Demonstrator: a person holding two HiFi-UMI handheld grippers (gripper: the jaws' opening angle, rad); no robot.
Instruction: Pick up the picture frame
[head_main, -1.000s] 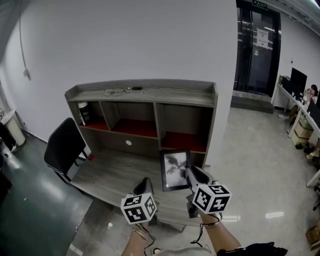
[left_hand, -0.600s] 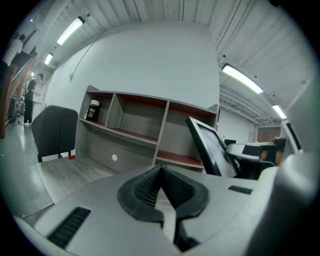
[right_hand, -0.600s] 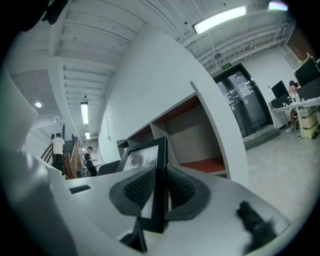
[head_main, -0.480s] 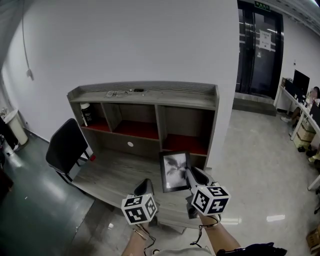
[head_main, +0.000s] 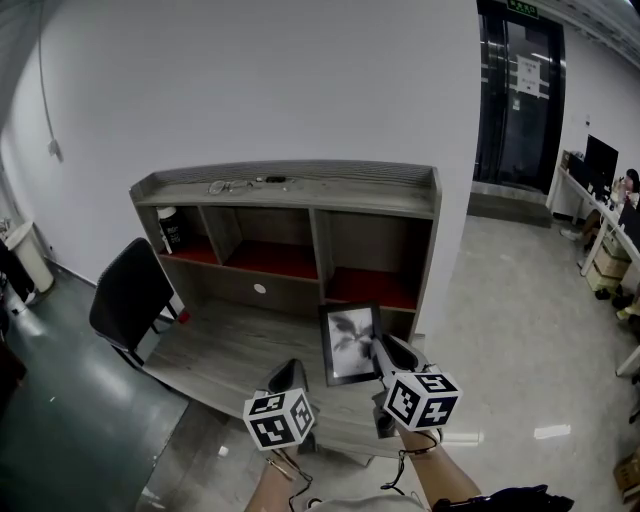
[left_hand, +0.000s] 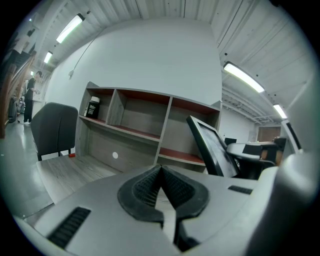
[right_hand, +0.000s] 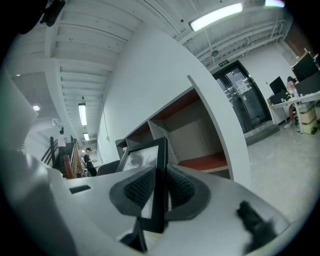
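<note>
The picture frame (head_main: 351, 341) is black-edged with a grey leaf print and stands tilted above the desk's right part. My right gripper (head_main: 380, 352) is shut on the frame's right edge. In the right gripper view the frame's black edge (right_hand: 161, 185) sits pinched between the two ribbed pads (right_hand: 140, 189). My left gripper (head_main: 287, 375) hangs lower left of the frame, apart from it, its pads (left_hand: 145, 187) pressed together on nothing. In the left gripper view the picture frame (left_hand: 210, 147) shows at the right, seen edge-on.
A grey desk (head_main: 230, 350) carries a hutch (head_main: 290, 190) with three red-floored compartments; a dark bottle (head_main: 170, 228) stands in the left one. A black chair (head_main: 128, 298) is at the desk's left. Small items lie on the hutch top. Glass doors (head_main: 520, 100) stand far right.
</note>
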